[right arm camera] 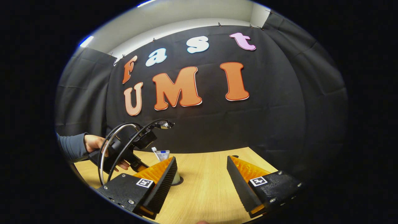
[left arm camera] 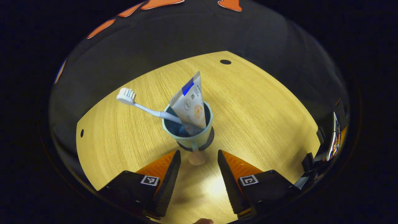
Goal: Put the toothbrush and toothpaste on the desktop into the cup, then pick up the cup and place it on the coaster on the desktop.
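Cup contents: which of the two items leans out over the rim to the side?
The toothbrush: its handle slants out over the cup rim, bristle head hanging clear to the side. The toothpaste stands nearly upright, crimped end up.

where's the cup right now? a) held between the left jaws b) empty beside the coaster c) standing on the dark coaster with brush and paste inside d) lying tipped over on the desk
c: in the left gripper view the cup stands upright on the dark coaster, with the toothbrush and toothpaste in it, and the left gripper is open, its jaws clear of the cup.
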